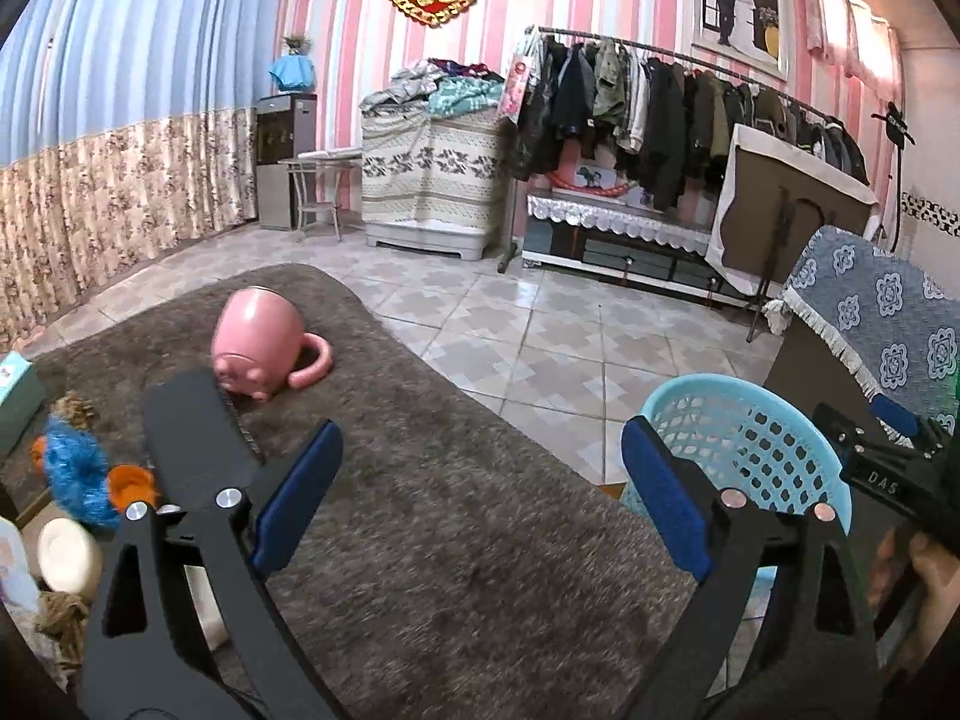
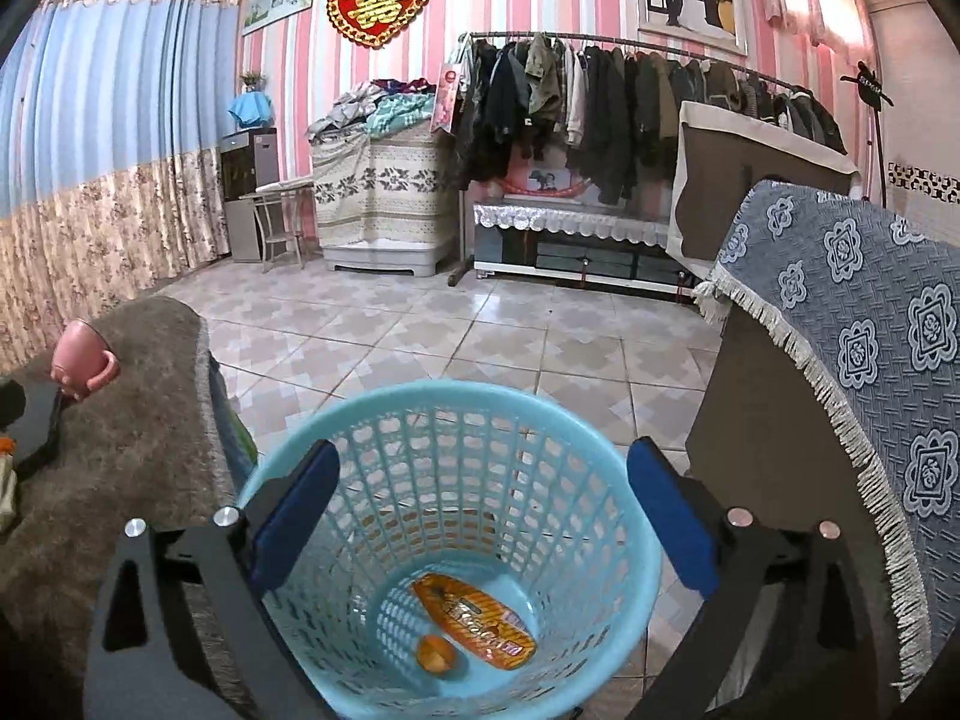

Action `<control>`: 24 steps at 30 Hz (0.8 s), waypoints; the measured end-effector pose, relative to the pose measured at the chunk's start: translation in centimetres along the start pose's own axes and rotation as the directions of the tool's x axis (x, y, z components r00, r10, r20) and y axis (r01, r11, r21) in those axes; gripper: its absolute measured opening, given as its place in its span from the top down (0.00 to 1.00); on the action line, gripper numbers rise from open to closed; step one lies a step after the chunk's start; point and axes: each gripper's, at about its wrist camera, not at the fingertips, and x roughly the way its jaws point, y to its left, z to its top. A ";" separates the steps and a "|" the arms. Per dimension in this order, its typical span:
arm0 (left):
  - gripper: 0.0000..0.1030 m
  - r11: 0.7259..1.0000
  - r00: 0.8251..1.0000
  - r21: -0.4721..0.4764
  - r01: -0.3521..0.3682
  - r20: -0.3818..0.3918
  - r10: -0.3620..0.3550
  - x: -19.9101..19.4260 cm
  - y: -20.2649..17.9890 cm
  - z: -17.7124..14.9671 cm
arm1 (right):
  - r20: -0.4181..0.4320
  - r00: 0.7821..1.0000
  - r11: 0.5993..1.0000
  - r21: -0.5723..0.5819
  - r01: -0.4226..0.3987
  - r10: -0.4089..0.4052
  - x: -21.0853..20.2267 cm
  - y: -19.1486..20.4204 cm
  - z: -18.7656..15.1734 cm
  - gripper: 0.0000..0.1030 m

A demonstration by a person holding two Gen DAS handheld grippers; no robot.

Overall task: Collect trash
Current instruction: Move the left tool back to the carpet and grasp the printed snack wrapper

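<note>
One light-blue plastic basket (image 2: pixel 456 516) with a perforated lattice wall stands on the tiled floor, just beside the edge of the brown shaggy cloth (image 1: pixel 456 540) that covers the table. Two pieces of trash lie on its solid bottom: one flat orange snack wrapper (image 2: pixel 474 621) with printed lettering, stretched diagonally, and one small round orange piece (image 2: pixel 437 653) close beside the wrapper's lower end. The right gripper (image 2: pixel 483 516) hangs above the basket's mouth with its two blue-padded fingers spread wide and nothing between them. The left gripper (image 1: pixel 480 498) is over the table, its two blue pads likewise far apart and empty. On the cloth lies one pink pig-faced mug (image 1: pixel 264 348), tipped onto its side with the handle towards the right. One flat black object (image 1: pixel 198 432) lies just in front of the mug. At the table's left edge is a cluster: one fuzzy blue and orange item (image 1: pixel 84 474), one round white lid-like thing (image 1: pixel 69 552) and two brownish crumpled bits (image 1: pixel 75 408), partly cut off by the frame. In the left wrist view the basket (image 1: pixel 750 450) sits to the right, below the table's level, with the right gripper's black body (image 1: pixel 888 468) above its rim. One chair draped in a blue patterned cover (image 2: pixel 852 312) stands beside the basket.
</note>
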 end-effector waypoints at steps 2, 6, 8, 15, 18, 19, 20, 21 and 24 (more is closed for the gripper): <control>0.11 1.000 1.000 -0.001 -0.010 0.014 0.010 -1.1 0.7 0.1 | 0.015 1.000 1.000 -0.006 -0.009 0.009 -0.8 0.6 0.5 0.04; 0.08 0.999 0.997 -0.001 -0.054 0.051 0.054 -4.1 2.4 0.0 | 0.048 0.998 0.999 -0.034 -0.040 0.041 -2.7 3.0 1.2 0.04; 0.08 0.997 0.995 -0.001 -0.078 0.061 0.078 -5.2 3.2 0.0 | 0.053 0.997 0.997 -0.038 -0.060 0.062 -3.4 4.0 1.5 0.04; 0.05 0.984 0.982 -0.029 -0.175 0.068 0.177 -9.8 7.4 -1.5 | 0.046 0.986 0.986 -0.059 -0.155 0.158 -6.1 8.7 0.6 0.04; 0.05 0.975 0.972 -0.039 -0.220 0.070 0.223 -11.5 9.2 -2.4 | 0.039 0.980 0.977 -0.089 -0.193 0.197 -7.2 11.0 -0.3 0.04; 0.05 0.972 0.970 -0.047 -0.229 0.069 0.232 -12.0 9.8 -2.8 | 0.037 0.978 0.975 -0.096 -0.201 0.205 -7.4 11.6 -0.3 0.04; 0.05 0.970 0.968 -0.060 -0.238 0.067 0.241 -12.6 10.7 -3.2 | 0.037 0.976 0.972 -0.102 -0.210 0.215 -7.6 12.1 -0.5 0.04; 0.05 0.966 0.966 -0.072 -0.247 0.063 0.251 -13.2 11.4 -3.6 | 0.038 0.973 0.969 -0.108 -0.223 0.228 -8.0 12.8 -0.7 0.04; 0.05 0.953 0.957 -0.119 -0.278 0.046 0.285 -14.7 13.9 -5.1 | 0.034 0.965 0.959 -0.128 -0.253 0.259 -8.7 14.6 -1.3 0.04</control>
